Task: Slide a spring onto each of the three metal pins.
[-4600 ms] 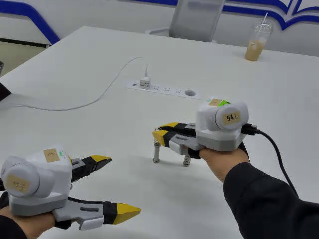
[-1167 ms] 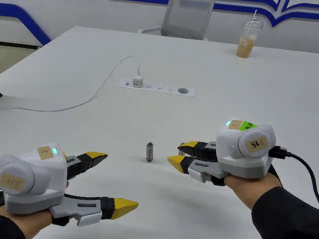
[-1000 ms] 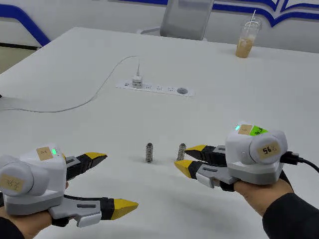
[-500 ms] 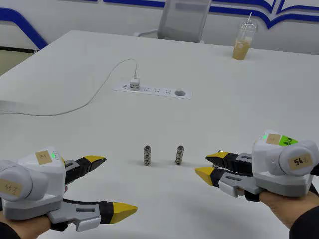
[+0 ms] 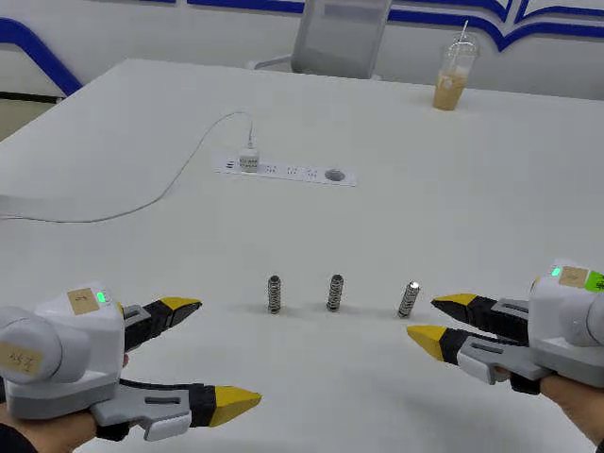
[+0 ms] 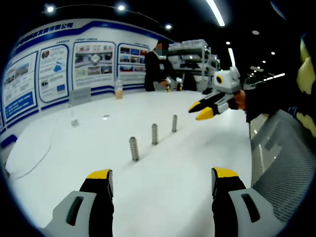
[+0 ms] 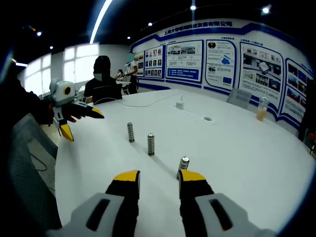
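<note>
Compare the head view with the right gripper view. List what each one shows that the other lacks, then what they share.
The head view adds the right gripper seen from outside, with its white body and green light, and a grey chair beyond the table.

The right gripper view adds the wall posters, a seated person in dark clothes, bright windows and ceiling lights.

Both show the three pins standing in a row, the open left gripper, the drink cup and the white tabletop.
</note>
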### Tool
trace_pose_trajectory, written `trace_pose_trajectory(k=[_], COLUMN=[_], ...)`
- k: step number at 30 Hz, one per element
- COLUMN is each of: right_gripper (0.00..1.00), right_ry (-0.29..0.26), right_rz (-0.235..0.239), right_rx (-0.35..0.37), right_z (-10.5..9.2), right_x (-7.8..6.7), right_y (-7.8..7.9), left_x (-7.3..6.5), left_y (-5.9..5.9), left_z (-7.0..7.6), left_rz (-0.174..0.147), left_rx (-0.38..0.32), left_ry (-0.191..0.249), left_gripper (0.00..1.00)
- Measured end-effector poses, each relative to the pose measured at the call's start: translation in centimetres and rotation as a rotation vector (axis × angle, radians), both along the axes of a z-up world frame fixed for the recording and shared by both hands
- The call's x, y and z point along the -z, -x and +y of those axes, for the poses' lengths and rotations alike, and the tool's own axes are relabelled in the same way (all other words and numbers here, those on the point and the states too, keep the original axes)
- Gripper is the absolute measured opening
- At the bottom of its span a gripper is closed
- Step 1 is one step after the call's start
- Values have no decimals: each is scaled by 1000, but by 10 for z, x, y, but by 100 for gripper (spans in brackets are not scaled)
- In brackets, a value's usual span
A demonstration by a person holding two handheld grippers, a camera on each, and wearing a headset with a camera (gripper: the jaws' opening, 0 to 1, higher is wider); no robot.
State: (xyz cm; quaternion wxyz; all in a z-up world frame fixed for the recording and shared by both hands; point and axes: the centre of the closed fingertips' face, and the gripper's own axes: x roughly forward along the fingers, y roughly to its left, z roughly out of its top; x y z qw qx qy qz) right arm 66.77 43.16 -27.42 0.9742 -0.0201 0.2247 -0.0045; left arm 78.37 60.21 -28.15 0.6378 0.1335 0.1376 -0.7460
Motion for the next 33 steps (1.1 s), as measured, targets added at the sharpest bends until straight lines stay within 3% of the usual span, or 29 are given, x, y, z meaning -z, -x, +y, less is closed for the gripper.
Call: trace_pose_trajectory(k=[13,33], right_gripper=[49,64], right_ry=[-1,-4], right_rz=[-11,-42], right_rx=[-15,-18], right_z=[-3,-1], right_x=[7,5], right_y=[15,14], left_x=[4,6], left_y=[-1,-2], left_z=[1,1], left_rz=[7,18], left_rx=[-6,-17], left_ry=[-4,-1], left_gripper=[84,84])
